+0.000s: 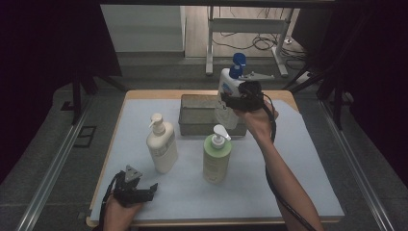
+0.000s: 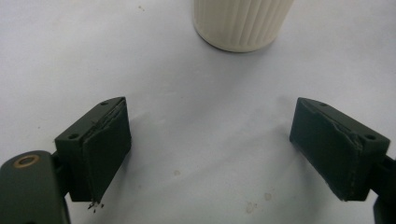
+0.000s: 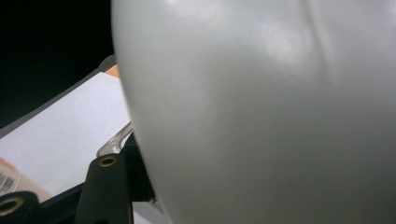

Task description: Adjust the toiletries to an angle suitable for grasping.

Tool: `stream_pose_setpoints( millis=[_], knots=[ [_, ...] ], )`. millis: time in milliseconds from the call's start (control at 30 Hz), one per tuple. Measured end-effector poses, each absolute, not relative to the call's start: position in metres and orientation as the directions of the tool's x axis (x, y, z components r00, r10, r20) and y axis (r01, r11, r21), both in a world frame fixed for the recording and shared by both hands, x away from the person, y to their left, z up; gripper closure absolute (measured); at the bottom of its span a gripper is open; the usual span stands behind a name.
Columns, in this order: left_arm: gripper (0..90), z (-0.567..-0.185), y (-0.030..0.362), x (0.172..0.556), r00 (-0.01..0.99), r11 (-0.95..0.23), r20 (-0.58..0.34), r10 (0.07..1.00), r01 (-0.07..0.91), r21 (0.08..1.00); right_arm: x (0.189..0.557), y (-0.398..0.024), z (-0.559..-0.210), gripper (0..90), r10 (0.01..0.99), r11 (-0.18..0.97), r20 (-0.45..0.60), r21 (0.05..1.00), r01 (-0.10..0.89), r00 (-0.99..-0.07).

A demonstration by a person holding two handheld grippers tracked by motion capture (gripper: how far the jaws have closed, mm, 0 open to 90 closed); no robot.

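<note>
- Bottle (image 1: 226,89), white with a blue pump, hangs clamped between the right gripper (image 1: 230,102) fingers above the metal tray (image 1: 192,120).
- Its smooth plastic body looks slippery and probably heavy; a mid-body grip seems safest.
- Left gripper (image 2: 210,149) fingers stand apart, empty, near the cream bottle (image 2: 243,23) on the surface (image 2: 187,84).

White, cream and green bottles on a pale blue mat

The held bottle (image 1: 227,91) is white with a blue cap; the cream bottle (image 1: 161,147) is ribbed below; the green bottle (image 1: 216,159) has a white pump; the tray (image 1: 197,115) is grey.
</note>
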State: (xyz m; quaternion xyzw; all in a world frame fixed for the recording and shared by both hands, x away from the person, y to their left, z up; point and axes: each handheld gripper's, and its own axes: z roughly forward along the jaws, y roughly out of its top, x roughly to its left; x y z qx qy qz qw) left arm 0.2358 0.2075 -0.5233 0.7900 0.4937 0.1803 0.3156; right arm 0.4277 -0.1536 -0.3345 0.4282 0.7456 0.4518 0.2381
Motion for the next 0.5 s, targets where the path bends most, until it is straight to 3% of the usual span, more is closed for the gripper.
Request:
stream_pose_setpoints(
  millis=[500],
  knots=[
    [12.4,-0.523,0.208,0.236,0.448,-0.312,-0.029,0.894,0.666,0.677,0.454,-0.135,-0.340,41.4,0.866,0.216,0.028,0.880,0.423,-0.500]
  ],
)
